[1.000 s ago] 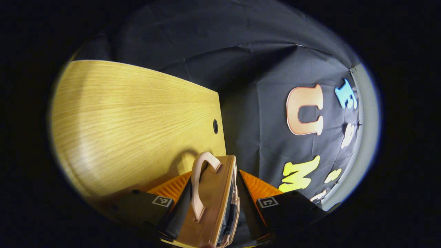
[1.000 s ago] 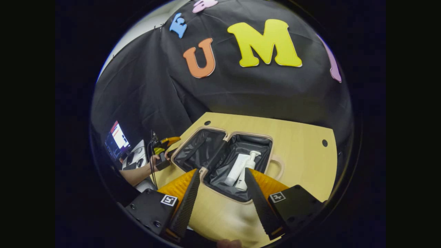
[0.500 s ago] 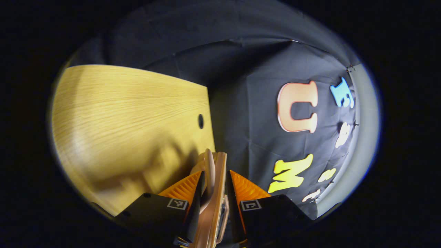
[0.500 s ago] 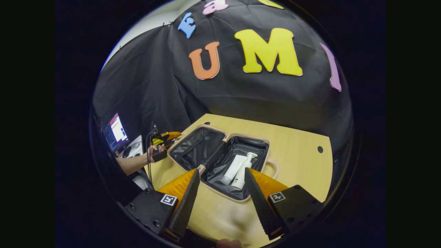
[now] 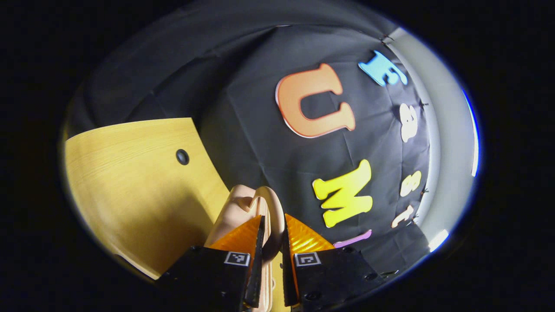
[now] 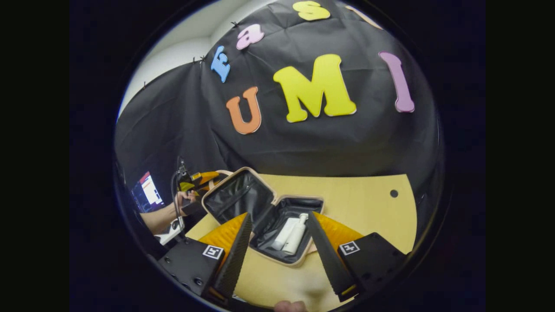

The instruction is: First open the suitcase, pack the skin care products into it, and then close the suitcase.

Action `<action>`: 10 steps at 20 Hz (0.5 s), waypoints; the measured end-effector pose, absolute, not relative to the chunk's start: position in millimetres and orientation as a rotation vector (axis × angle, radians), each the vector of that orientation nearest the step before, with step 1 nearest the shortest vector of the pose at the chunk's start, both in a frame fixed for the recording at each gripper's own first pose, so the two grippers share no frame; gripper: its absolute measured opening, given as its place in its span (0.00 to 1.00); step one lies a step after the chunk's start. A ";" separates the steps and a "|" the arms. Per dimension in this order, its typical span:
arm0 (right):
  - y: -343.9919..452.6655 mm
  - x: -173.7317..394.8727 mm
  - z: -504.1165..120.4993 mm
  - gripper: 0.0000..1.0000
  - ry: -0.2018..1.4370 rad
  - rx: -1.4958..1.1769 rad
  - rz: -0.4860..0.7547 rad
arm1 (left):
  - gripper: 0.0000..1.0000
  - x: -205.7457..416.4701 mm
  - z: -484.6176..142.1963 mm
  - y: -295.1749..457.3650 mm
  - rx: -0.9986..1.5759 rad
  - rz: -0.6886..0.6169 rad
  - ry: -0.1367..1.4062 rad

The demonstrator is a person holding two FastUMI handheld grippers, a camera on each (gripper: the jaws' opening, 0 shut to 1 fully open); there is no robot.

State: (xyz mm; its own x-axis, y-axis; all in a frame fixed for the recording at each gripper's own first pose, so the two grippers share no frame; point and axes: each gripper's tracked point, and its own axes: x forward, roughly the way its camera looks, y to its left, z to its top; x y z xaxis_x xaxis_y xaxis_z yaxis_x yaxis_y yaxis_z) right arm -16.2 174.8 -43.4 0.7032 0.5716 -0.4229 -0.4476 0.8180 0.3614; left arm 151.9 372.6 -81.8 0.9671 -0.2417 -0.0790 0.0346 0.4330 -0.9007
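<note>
On the desk (image 6: 355, 203) sits our suitcase (image 6: 277, 221), half open, with its lid (image 6: 232, 197) tipped up and two skin care bottles (image 6: 289, 234) lying inside. Our left gripper (image 5: 272, 242) has its fingers squeezed on the lid's edge. Our right gripper (image 6: 277, 242) waits above with fingers apart, holding nothing. We think the shell is hard, smooth and light, so the rim is a good place to hold while we fold it down.

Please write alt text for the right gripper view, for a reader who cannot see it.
An open suitcase lies on a wooden table, its lid half raised by the left gripper, with two white bottles inside. The right gripper hovers open in front of it.
</note>
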 end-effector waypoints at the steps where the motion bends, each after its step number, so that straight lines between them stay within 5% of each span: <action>1: 169.0 -17.2 -38.4 0.78 0.525 0.251 0.557 | 0.23 148.8 -68.6 355.1 -1.082 -0.184 0.204; 10: 78.2 -18.8 -35.4 0.78 0.466 0.327 0.414 | 0.20 135.2 -47.5 143.4 -0.642 -0.281 0.288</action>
State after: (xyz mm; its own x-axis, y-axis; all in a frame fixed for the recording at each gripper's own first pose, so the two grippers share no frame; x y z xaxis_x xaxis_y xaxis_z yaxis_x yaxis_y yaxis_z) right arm -18.8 78.2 -35.4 0.8133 0.4541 -0.3637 -0.3080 0.8664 0.3930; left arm 135.2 143.4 -47.5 0.9229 -0.3429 -0.1752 0.1669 0.7662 -0.6206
